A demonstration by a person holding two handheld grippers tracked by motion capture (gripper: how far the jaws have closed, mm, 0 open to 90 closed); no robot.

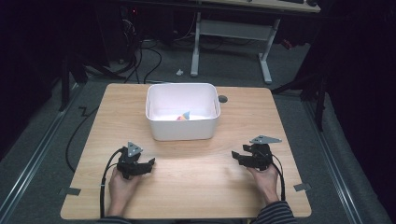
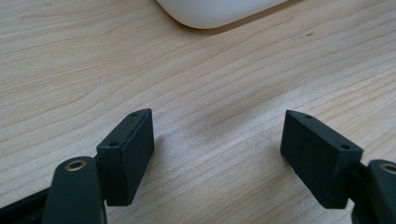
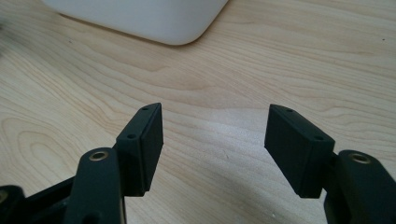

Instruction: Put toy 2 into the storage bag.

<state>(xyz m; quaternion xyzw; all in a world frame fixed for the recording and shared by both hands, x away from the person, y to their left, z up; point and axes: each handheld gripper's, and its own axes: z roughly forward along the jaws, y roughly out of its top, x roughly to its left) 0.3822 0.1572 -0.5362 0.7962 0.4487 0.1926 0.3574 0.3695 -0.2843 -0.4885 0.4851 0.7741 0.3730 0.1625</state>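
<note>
My left gripper [image 1: 150, 163] and right gripper [image 1: 236, 156] both rest low on the desk [image 1: 196, 186], jaws apart with nothing between them. Ahead of them, between the two, stands the white bin [image 1: 182, 128] holding small colored pieces [image 1: 183, 116]. I judge this a rest between steps; next calls for reaching into the bin.

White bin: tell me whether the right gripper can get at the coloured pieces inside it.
Probably yes. The white bin is open-topped, bare table lies between, and the right gripper has its jaws apart and empty; it must clear the wall to reach the coloured pieces.
</note>
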